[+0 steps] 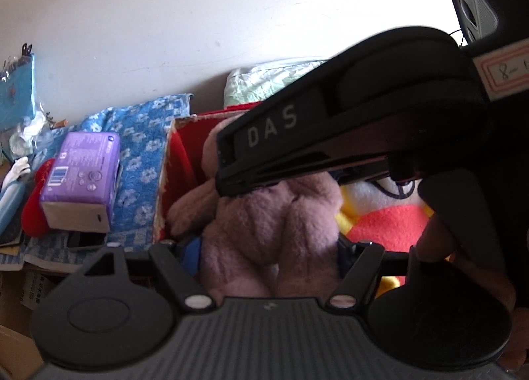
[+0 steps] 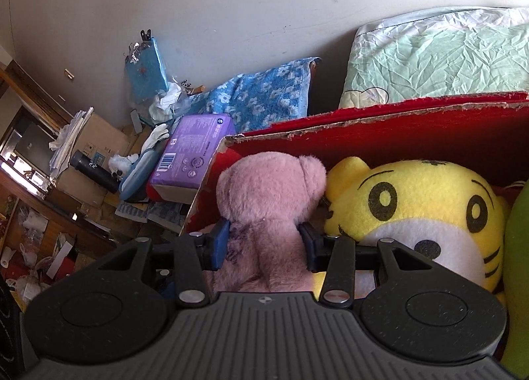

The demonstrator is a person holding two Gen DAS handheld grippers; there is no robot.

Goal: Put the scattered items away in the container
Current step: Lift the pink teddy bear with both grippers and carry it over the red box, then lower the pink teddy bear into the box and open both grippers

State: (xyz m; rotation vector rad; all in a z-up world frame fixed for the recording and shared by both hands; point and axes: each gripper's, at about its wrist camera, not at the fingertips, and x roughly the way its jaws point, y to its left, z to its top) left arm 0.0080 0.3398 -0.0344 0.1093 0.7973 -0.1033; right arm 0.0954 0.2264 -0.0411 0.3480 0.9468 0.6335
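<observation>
The red box [image 2: 396, 135] holds a pink teddy [image 2: 264, 201] at its left end, a yellow tiger plush [image 2: 426, 201] just right of it. Both the right gripper [image 2: 264, 241] and the left gripper [image 1: 267, 247] clench the teddy — a purple packet [image 2: 191, 155] lies outside, left of the box.

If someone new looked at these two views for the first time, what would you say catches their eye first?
Most striking is the pink plush bear, pinched between the blue pads of the right gripper inside the red box. Right beside it, touching its ear, sits a bright yellow tiger toy. In the left wrist view a black gripper body marked DAS crosses over the bear, and a purple tissue pack lies outside the box on the blue floral cloth.
</observation>
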